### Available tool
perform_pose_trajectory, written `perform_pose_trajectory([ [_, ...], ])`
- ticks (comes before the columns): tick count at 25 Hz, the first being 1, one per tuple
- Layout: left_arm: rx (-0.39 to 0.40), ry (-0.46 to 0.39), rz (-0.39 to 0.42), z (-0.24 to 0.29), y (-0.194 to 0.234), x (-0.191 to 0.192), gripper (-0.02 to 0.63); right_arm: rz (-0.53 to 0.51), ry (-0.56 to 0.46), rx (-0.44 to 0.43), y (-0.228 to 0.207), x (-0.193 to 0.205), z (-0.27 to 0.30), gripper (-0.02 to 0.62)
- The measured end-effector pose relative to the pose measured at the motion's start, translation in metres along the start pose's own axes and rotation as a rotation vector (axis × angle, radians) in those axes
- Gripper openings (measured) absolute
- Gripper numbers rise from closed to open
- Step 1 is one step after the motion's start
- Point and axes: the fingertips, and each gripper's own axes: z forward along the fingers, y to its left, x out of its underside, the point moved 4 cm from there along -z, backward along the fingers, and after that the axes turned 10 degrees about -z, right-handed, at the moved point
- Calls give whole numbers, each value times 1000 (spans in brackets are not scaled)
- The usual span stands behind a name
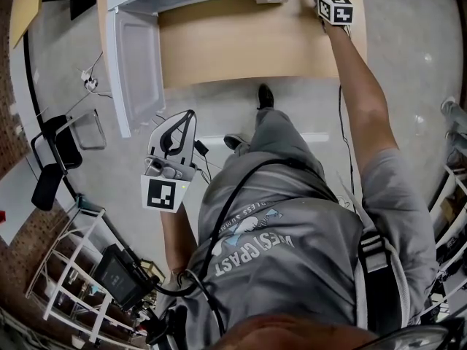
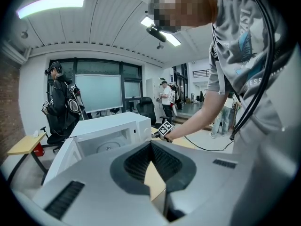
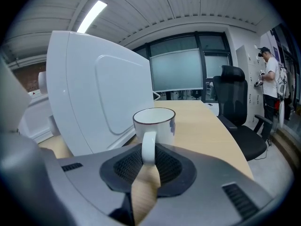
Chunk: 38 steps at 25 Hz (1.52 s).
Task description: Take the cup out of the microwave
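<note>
One white cup (image 3: 154,121) with a dark rim, and it's out of the microwave (image 2: 106,133). It sits upright over the wooden surface (image 3: 207,131), handle facing the camera, with the right gripper (image 3: 147,158) fingers clamped on that handle. Can't tell if its base touches the surface, since the gripper hides that. A big white panel (image 3: 101,86) of the microwave stands just beside the cup at its 9 o'clock, and a black office chair (image 3: 237,109) is off at 3 o'clock past the surface's edge. In the head view the right gripper is up at 1 o'clock and the open door (image 1: 135,57) at 10 o'clock. The left gripper (image 2: 150,145) hangs near the person's body around 8 o'clock, well apart from the microwave, fingers together with nothing between them.
</note>
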Motion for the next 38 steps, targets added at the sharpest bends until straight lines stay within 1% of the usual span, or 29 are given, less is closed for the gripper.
perform_pose_trajectory([
  [4, -15, -14, 7, -5, 3, -1, 43, -1, 21, -3, 2, -1, 8, 69],
  [7, -35, -20, 16, -2, 2, -5, 43, 5, 60, -16, -1, 1, 20, 69],
  [9, -42, -27, 50, 3, -10, -3, 43, 24, 91, -22, -7, 15, 24, 69],
  [11, -25, -51, 102, 16, -28, 6, 43, 33, 124, -17, -21, 40, 19, 69],
  [12, -13, -45, 116, 23, -33, 14, 43, 31, 141, -8, -30, 52, 15, 69],
  [13, -11, 2, 111, 26, -35, 26, 43, 36, 151, 2, -39, 62, 12, 69],
  [14, -19, 70, 90, 23, -33, 36, 43, 47, 153, 9, -43, 68, 9, 69],
  [15, -27, 106, 72, 12, -32, 37, 43, 56, 151, 12, -40, 64, 3, 69],
  [16, -27, 96, 71, -4, -33, 27, 43, 55, 147, 14, -31, 50, -10, 71],
  [18, -12, 38, 113, -42, -40, -6, 43, 37, 138, 14, -8, 10, -44, 71],
  [20, -6, 15, 149, -67, -47, -25, 43, 35, 137, 11, 6, -7, -66, 72],
  [21, -7, 12, 156, -72, -50, -28, 43, 42, 136, 9, 7, -8, -70, 108],
  [23, -8, 8, 166, -72, -52, -30, 43, 41, 135, 5, 5, -10, -73, 149],
  [25, -9, 2, 175, -72, -52, -29, 43, 44, 124, 14, 1, -11, -73, 158],
  [30, -7, -26, 202, -75, -51, -25, 43, 35, 63, 43, 1, -29, -85, 158],
  [34, 11, -54, 233, -75, -55, -26, 43, 37, 13, 67, -2, -39, -111, 158],
  [36, 18, -72, 250, -75, -55, -28, 43, 32, -22, 68, -1, -47, -126, 158],
  [38, 24, -84, 262, -75, -56, -30, 43, 14, -69, 50, 7, -59, -144, 156],
])
